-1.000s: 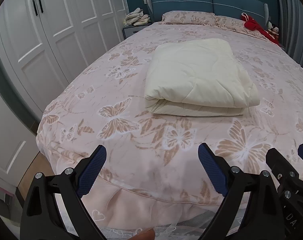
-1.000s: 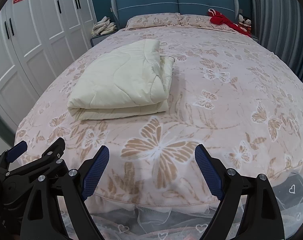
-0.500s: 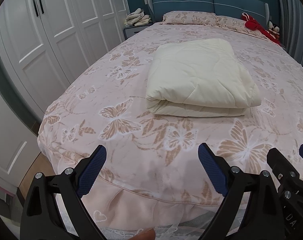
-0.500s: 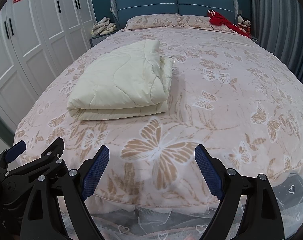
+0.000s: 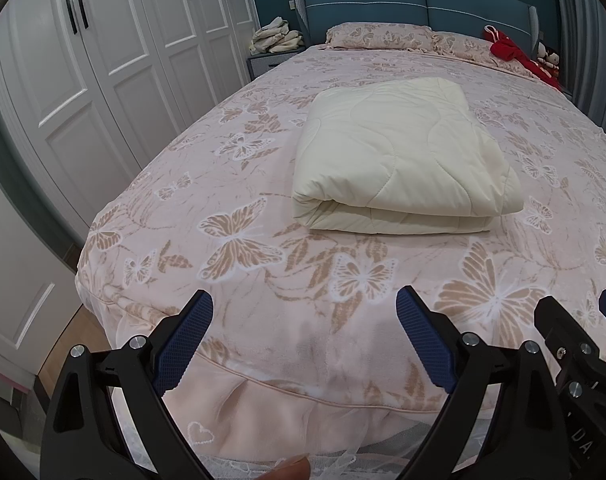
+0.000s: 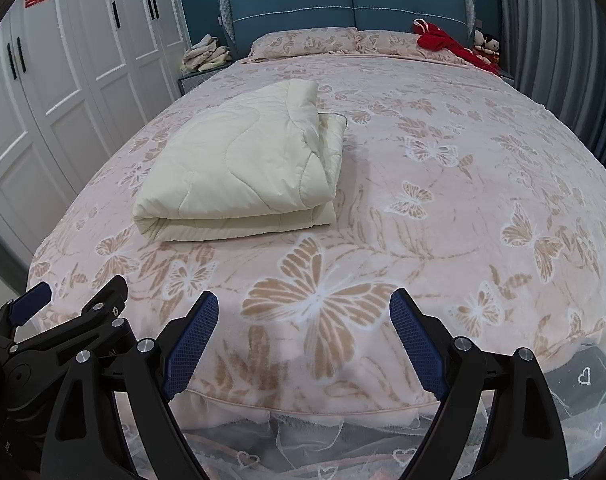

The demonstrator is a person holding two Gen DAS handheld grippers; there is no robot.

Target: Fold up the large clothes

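Observation:
A cream quilted blanket (image 5: 399, 160) lies folded into a thick rectangle on the pink butterfly bedspread (image 5: 263, 248); the right wrist view shows the same blanket (image 6: 243, 168) left of centre. My left gripper (image 5: 305, 304) hovers over the foot edge of the bed, open, nothing between its blue pads. My right gripper (image 6: 303, 306) hangs beside it at the same edge, also open and empty. Each gripper shows in the other's view: the right gripper (image 5: 575, 344) at the lower right, the left gripper (image 6: 63, 316) at the lower left. Both are well short of the blanket.
White wardrobe doors (image 5: 115, 60) line the left side. A blue headboard (image 6: 343, 4), two pillows (image 6: 303, 42), red clothing (image 6: 443, 42) and soft toys sit at the far end. A nightstand holds a pile of pale cloth (image 5: 277, 36). Grey curtains (image 6: 563, 60) hang on the right.

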